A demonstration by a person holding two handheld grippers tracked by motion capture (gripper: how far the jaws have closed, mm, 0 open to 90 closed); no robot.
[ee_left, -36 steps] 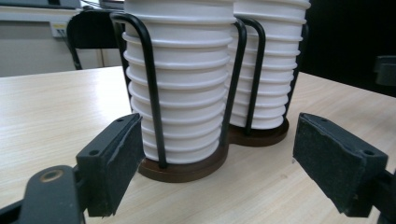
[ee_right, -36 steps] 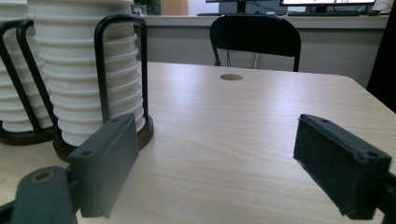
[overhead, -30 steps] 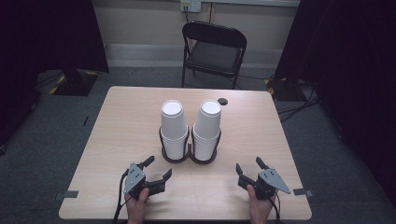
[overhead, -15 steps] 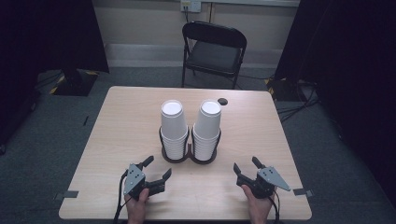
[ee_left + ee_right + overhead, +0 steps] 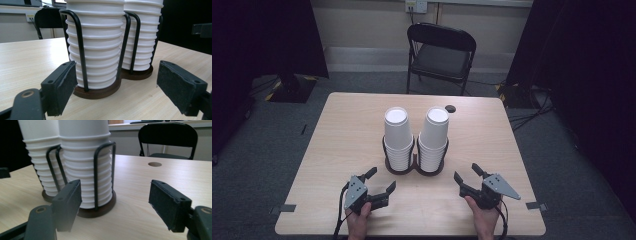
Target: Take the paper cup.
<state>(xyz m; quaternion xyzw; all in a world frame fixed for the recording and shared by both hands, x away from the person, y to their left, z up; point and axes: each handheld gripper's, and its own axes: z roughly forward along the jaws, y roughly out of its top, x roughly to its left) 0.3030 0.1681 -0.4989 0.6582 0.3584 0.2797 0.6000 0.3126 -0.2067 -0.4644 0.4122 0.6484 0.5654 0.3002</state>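
Both claws sit low in the high view, pointing up the frame at the cup holder. The left claw [image 5: 382, 178], at lower left, is spread wide with nothing between its pads. The right claw [image 5: 466, 172], at lower right, has just been narrowing its jaws, yet a clear gap remains and nothing sits in it.

The work looks to be at its very start. Two stacks of white paper cups, the left stack [image 5: 398, 135] and the right stack [image 5: 433, 134], stand mouth-down in a black wire twin holder [image 5: 414, 167] at the centre of the frame, on the wooden counter [image 5: 342, 130]. No cup has been lifted out, and neither claw touches a stack or the holder. Reaching, gripping and pulling a cup all appear to be left to do.

No brand, label or print can be read. The cups are plain white in both gripper views, and the holder's dark round bases [image 5: 96, 91] carry no marking. A small dark round spot [image 5: 450, 108] on the counter, above the right stack, is possibly a hole. The folding chair [image 5: 439, 55] at top centre is unmarked too.
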